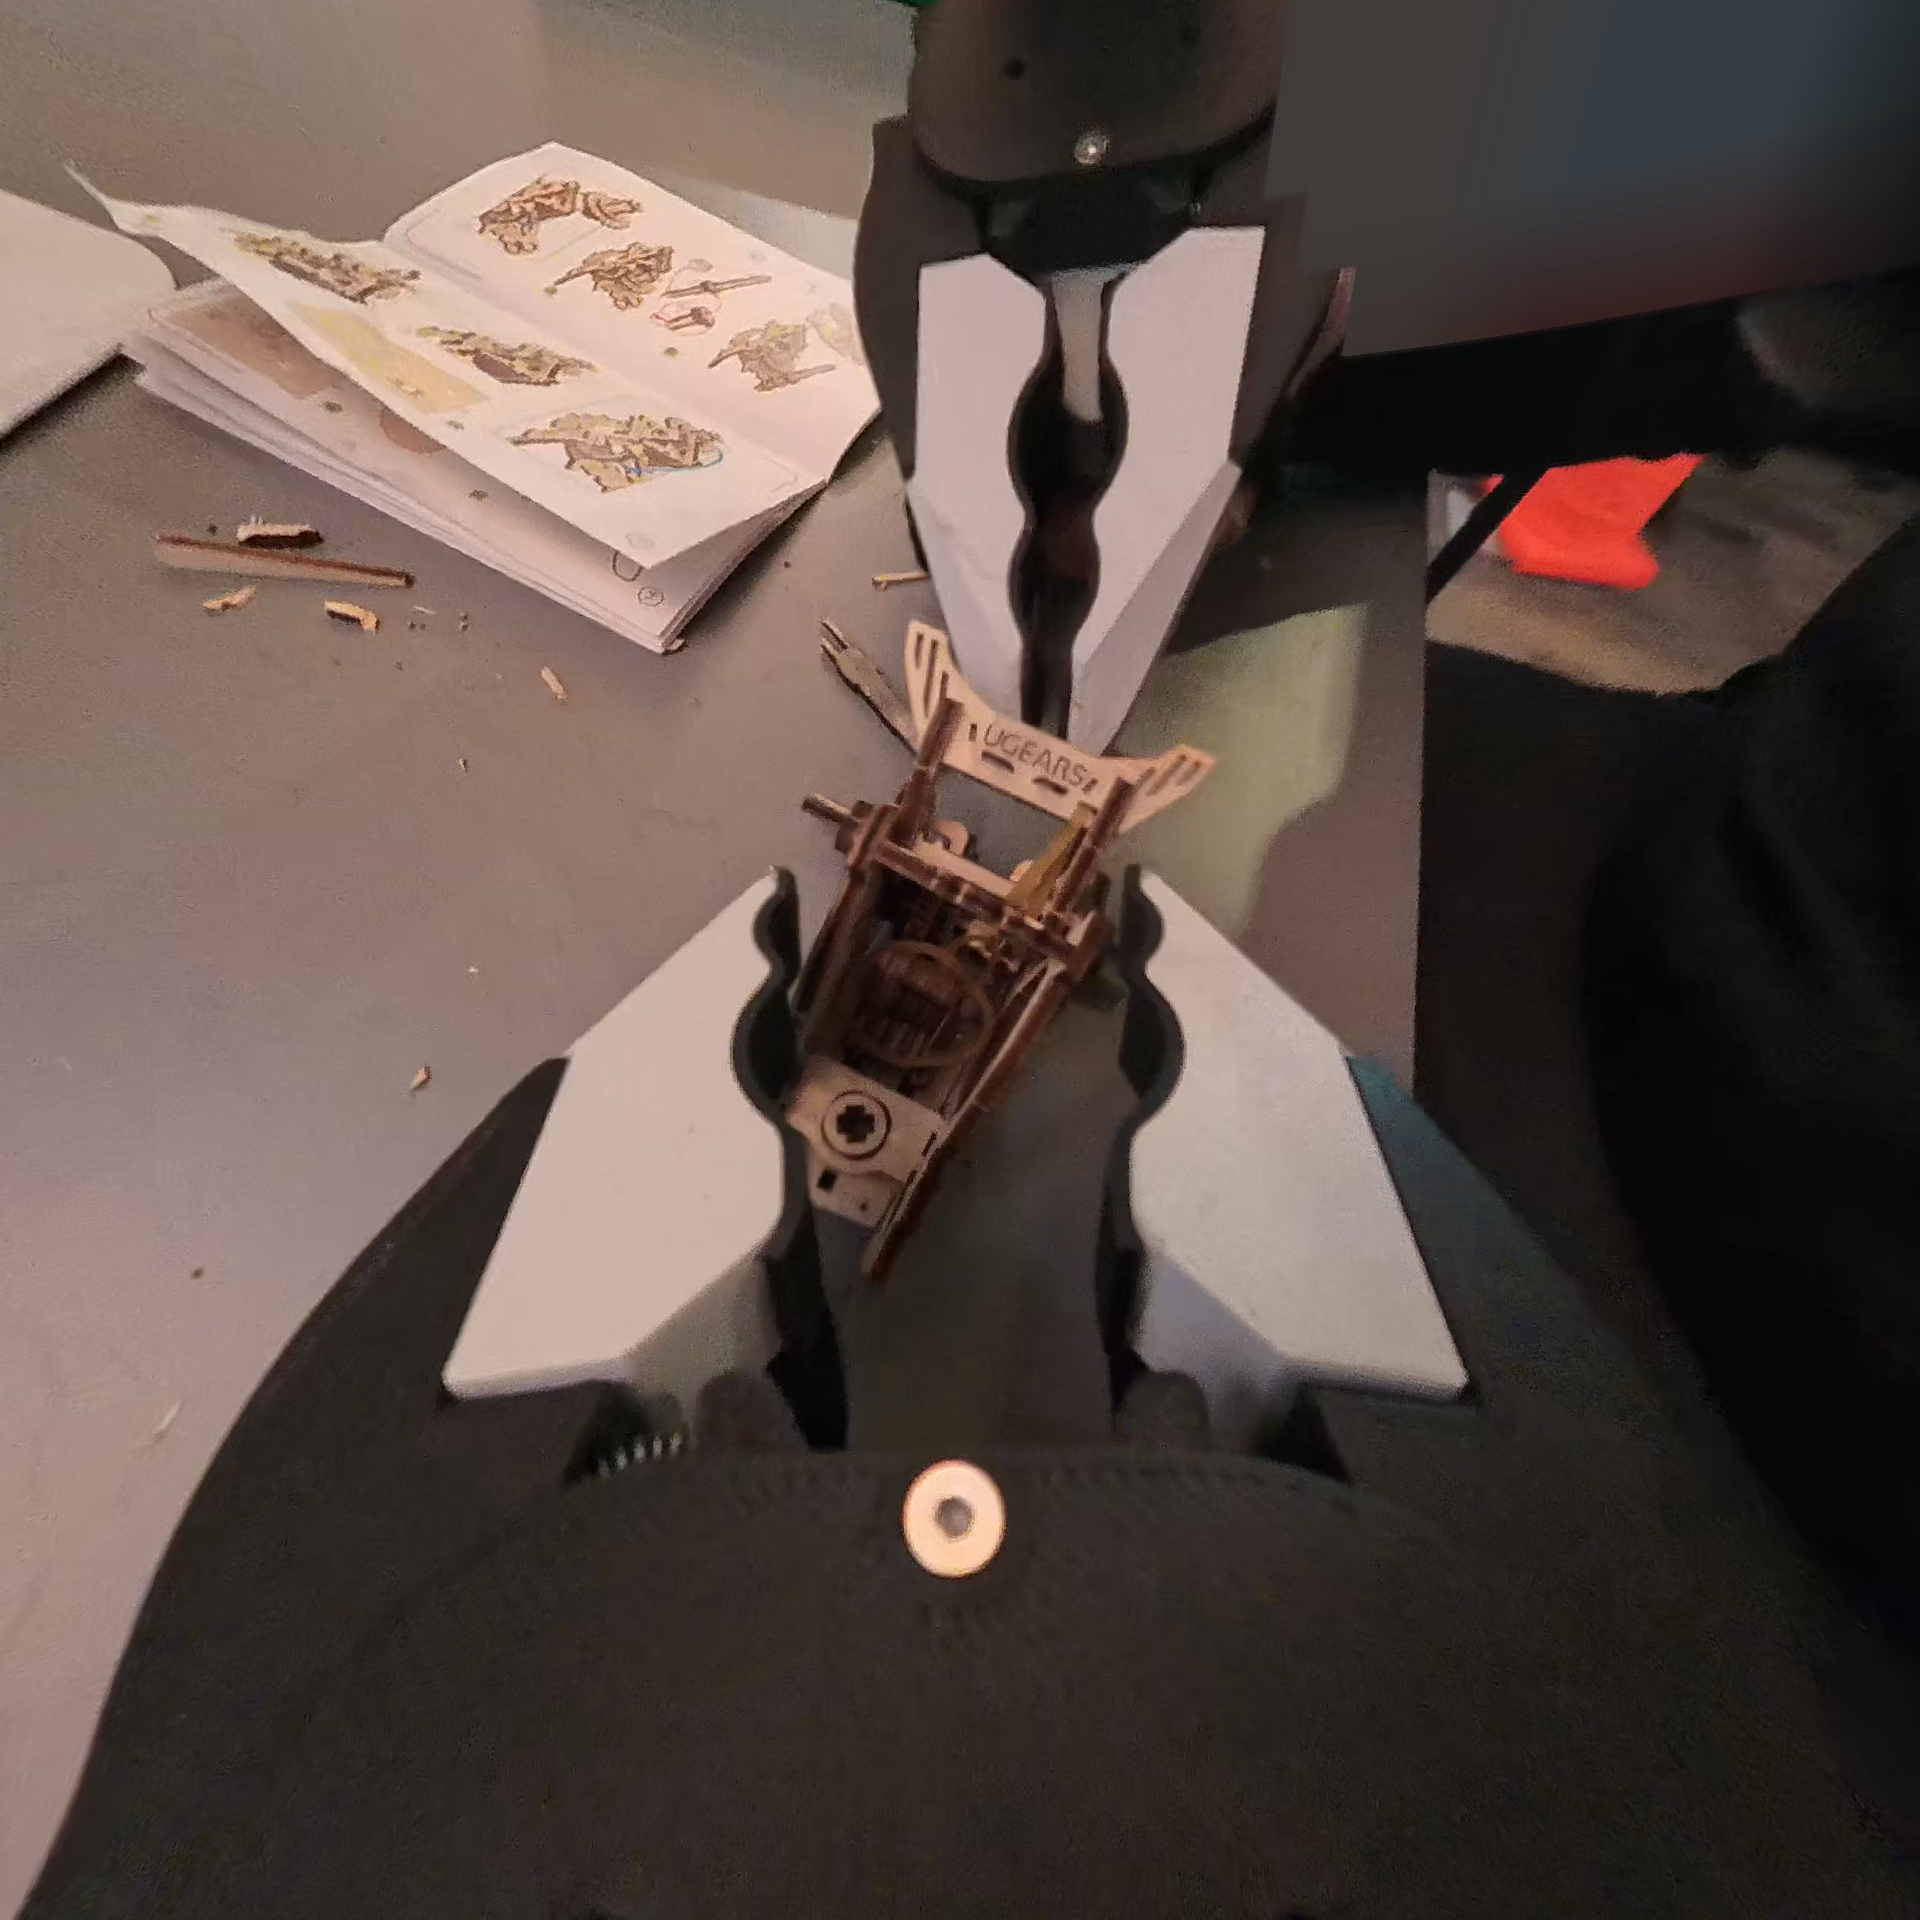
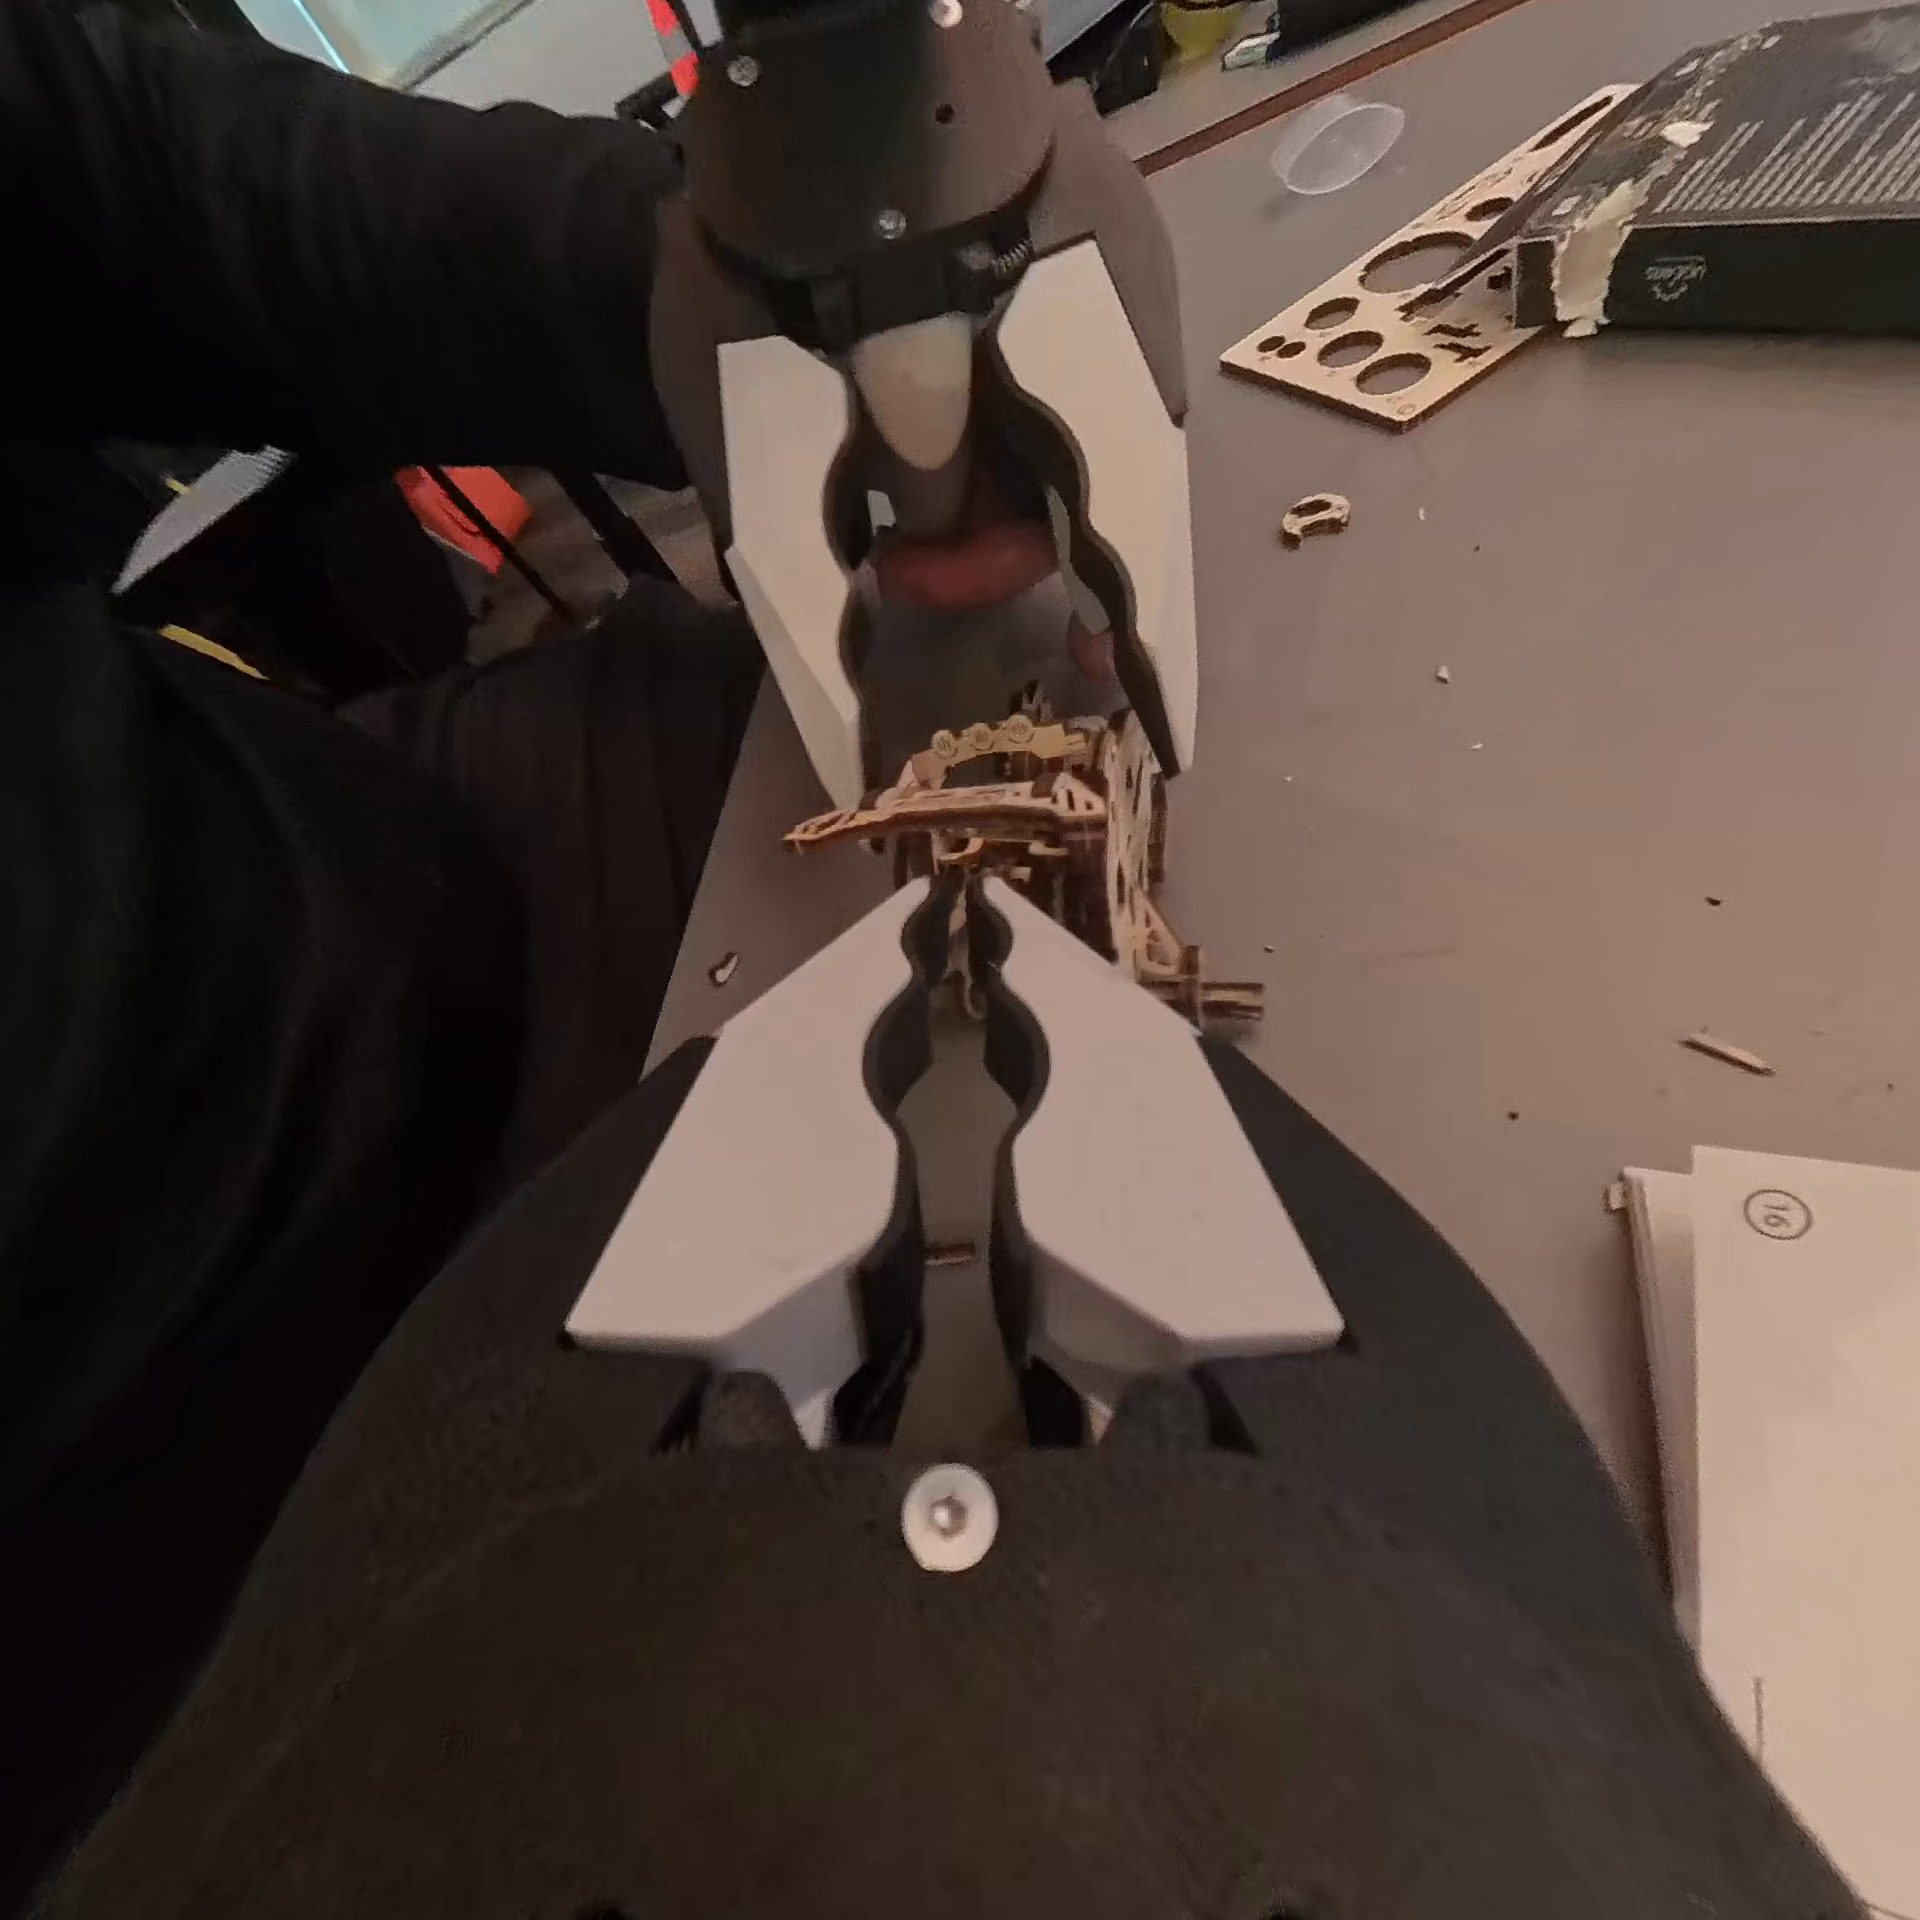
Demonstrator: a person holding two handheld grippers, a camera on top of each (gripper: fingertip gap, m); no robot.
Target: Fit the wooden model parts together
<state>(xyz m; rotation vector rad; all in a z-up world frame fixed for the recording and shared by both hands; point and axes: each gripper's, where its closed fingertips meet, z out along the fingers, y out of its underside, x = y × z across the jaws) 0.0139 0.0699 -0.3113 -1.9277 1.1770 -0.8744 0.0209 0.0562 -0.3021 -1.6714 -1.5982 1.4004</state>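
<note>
model: the wooden model (image 1: pixel 935 987) sits tilted between my left fingers, near the edge of the grey table (image 1: pixel 312 935). I can't tell if its underside is resting on the table.
left gripper (image 1: pixel 956 894): fingers are wide on either side of the model. One pad is right against its flank, but I can see a sliver of gap at the other, so I reckon nothing is actually clamped.
right gripper (image 2: pixel 961 899): fingers are narrow, tips together, nosed up against the model's end by the curved crossbar. I can't tell if they're pinching a thin bit of it.
main risk: if I push with the right tips while the left is this loose, the model could just skid or tip over, and the table edge is close on that side.
second risk: those thin struts and the crossbar look snappable if the push lands off-line.
beyond the model: wood scraps (image 1: pixel 281 561) and the open booklet (image 1: pixel 520 364) lie well off. A stray chip under the model could rock it.
</note>
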